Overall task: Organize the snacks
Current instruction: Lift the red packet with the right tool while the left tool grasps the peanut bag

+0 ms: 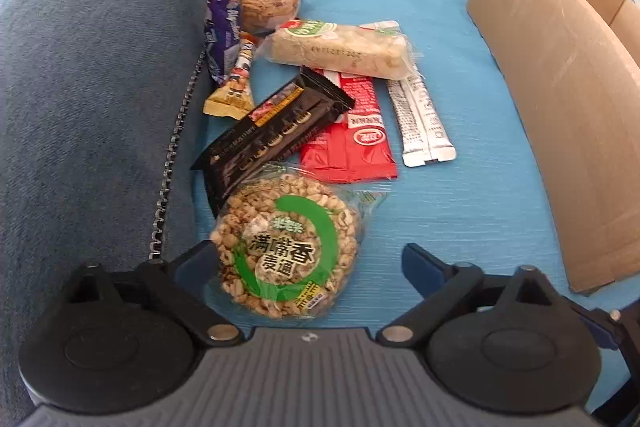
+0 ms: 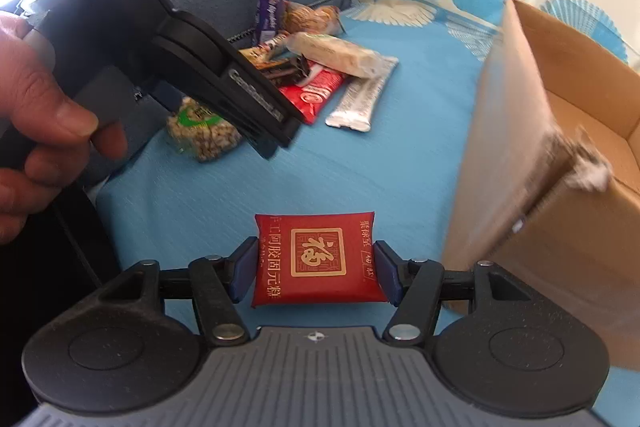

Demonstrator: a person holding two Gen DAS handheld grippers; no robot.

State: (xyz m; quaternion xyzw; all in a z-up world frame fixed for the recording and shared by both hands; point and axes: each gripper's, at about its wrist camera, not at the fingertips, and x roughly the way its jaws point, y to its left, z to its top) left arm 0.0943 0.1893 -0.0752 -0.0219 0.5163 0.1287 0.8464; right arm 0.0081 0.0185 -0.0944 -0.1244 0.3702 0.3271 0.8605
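While right gripper (image 2: 316, 269) clamps red packet (image 2: 316, 259) beside open cardboard box (image 2: 568, 163), risk: slick wrapper slips, or drops short of box wall onto blue cushion (image 2: 360, 163). Left gripper (image 1: 310, 259) spread wide around round puffed-grain cake (image 1: 286, 247) (one finger touching wrapper); closing off-centre may crush it. Count: one box, nine snacks in pile, one held.

Blue sofa (image 1: 100, 87), patterned turquoise cover (image 1: 440, 195)
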